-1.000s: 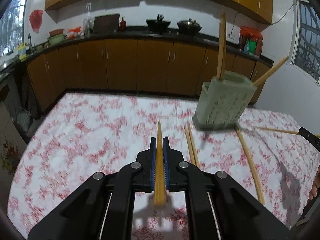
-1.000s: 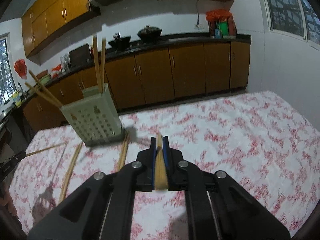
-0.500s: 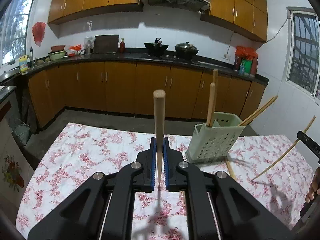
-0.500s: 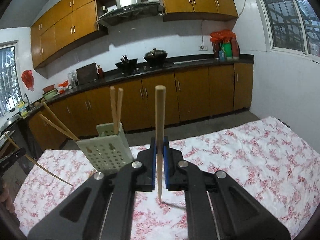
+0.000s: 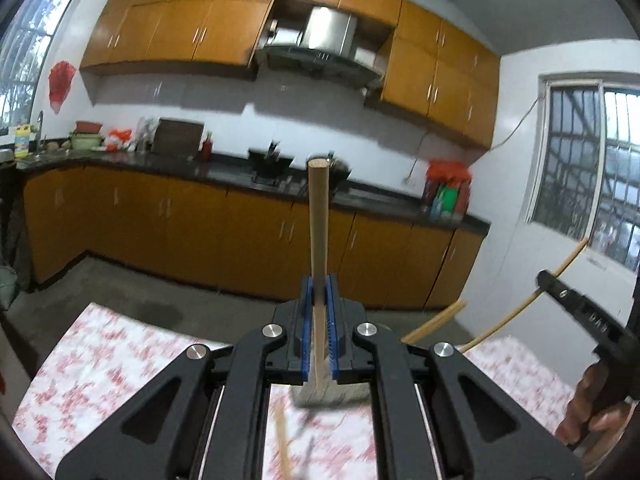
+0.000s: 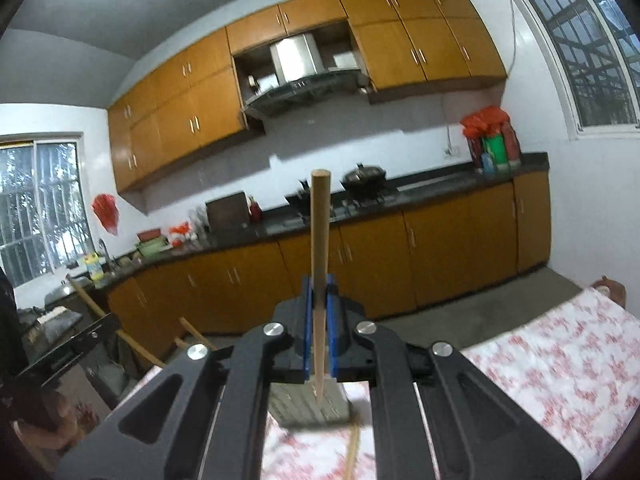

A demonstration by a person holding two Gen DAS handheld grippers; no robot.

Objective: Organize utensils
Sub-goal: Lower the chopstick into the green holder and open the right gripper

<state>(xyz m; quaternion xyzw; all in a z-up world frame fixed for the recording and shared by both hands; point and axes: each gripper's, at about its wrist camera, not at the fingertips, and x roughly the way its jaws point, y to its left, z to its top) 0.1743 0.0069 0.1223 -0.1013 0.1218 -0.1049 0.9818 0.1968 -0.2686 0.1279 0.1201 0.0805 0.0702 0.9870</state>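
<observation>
My left gripper [image 5: 319, 280] is shut on a wooden chopstick [image 5: 318, 224] that stands upright, blunt end up. My right gripper [image 6: 319, 280] is shut on another chopstick [image 6: 320, 236], held upright with its thin tip down over the pale green utensil holder [image 6: 310, 404]. In the left wrist view the holder [image 5: 332, 394] shows only as a strip below the jaws, with chopsticks [image 5: 436, 320] leaning out of it to the right. The right gripper [image 5: 576, 312] and the hand on it appear at the right edge. Loose chopsticks [image 5: 283, 444] lie on the floral tablecloth.
The table with its red-and-white floral cloth [image 6: 552, 364] fills the lower part of both views. Behind it run orange kitchen cabinets [image 5: 224, 220], a dark counter with pots and a range hood. A loose chopstick [image 6: 352, 452] lies in front of the holder.
Both grippers have risen and tilted upward with their chopsticks. The chopsticks swung from lying forward to standing upright. The holder has dropped from the middle of each view to beneath the jaws.
</observation>
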